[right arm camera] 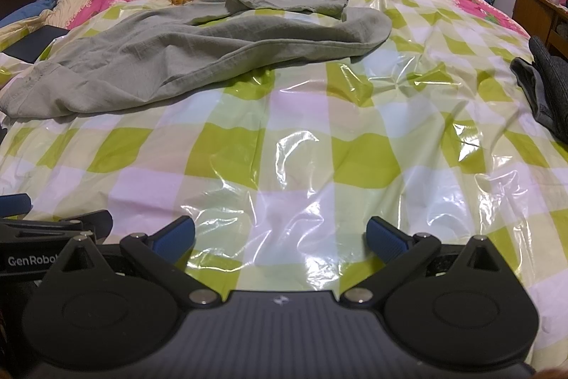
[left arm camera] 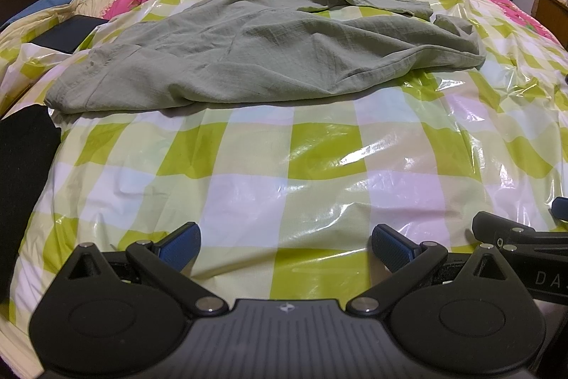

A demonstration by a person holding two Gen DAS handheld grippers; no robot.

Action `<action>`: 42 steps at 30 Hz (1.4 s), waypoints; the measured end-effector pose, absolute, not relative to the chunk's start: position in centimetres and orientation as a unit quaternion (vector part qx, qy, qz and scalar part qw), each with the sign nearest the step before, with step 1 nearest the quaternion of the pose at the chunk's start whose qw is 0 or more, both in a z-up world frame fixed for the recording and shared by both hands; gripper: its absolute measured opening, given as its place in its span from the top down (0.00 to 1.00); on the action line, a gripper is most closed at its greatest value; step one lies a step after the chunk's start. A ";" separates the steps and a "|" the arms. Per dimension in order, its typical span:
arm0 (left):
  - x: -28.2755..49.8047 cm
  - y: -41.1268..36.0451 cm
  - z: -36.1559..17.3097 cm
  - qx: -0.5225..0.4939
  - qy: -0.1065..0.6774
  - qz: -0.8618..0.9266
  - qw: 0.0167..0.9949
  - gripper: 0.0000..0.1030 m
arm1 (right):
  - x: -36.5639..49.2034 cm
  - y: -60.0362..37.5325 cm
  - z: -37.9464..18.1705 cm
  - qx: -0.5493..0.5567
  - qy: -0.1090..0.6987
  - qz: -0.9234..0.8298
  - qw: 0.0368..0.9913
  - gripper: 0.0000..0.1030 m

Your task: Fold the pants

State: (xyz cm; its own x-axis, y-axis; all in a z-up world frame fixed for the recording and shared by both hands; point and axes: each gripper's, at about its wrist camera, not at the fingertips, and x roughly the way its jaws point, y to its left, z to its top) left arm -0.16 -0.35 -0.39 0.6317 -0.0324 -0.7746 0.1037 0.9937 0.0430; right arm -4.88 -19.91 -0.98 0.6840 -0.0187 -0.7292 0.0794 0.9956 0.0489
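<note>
Pants (left arm camera: 255,59) lie crumpled and unfolded in the upper half of the frame, on the checked plastic sheet (left arm camera: 319,158) over the bed

Folding looks not yet begun; next comes a reach forward to the near hem. Left tongs (left arm camera: 285,249) and right tongs (right arm camera: 280,238) hover low side by side, jaws wide apart, holding nothing

bare checked sheet (left arm camera: 284,166) before pants (left arm camera: 248,55)

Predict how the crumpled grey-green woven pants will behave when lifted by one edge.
The crumpled grey-green woven pants are probably floppy: they lie in soft wrinkles, so they would drape. They may slide easily on the glossy green-checked plastic sheet. They look thin and likely light.
</note>
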 end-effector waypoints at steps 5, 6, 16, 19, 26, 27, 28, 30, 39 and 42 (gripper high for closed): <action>-0.1 -0.3 -0.6 0.041 0.429 -0.037 0.902 0.00 | -4.7 -19.8 -1.4 0.040 0.398 -0.028 0.916 0.01; -0.2 -0.3 -0.7 0.041 0.429 -0.037 0.902 0.00 | -4.7 -19.8 -1.4 0.041 0.398 -0.028 0.916 0.01; -0.1 -0.1 -0.8 0.041 0.430 -0.035 0.901 0.00 | -4.5 -19.9 -1.4 0.044 0.402 -0.027 0.914 0.01; -0.2 -0.1 -0.8 0.042 0.430 -0.035 0.901 0.00 | -4.5 -19.9 -1.5 0.044 0.403 -0.027 0.914 0.01; -0.1 0.0 -0.9 0.041 0.431 -0.035 0.901 0.00 | -4.4 -19.9 -1.4 0.044 0.404 -0.027 0.913 0.01; -0.1 0.0 -0.9 0.040 0.431 -0.034 0.901 0.00 | -4.4 -19.9 -1.4 0.044 0.404 -0.027 0.913 0.01; 0.0 0.0 -0.9 0.040 0.432 -0.033 0.900 0.00 | -4.5 -19.9 -1.4 0.043 0.403 -0.027 0.914 0.01; 0.0 0.0 -0.9 0.041 0.434 -0.031 0.900 0.00 | -4.4 -19.9 -1.5 0.044 0.404 -0.027 0.913 0.01; 0.0 -0.2 -0.9 0.042 0.434 -0.028 0.900 0.00 | -4.5 -19.8 -1.5 0.043 0.405 -0.027 0.913 0.01; -0.1 -0.5 -0.8 0.048 0.432 -0.025 0.900 0.00 | -4.5 -19.9 -1.4 0.046 0.405 -0.025 0.913 0.01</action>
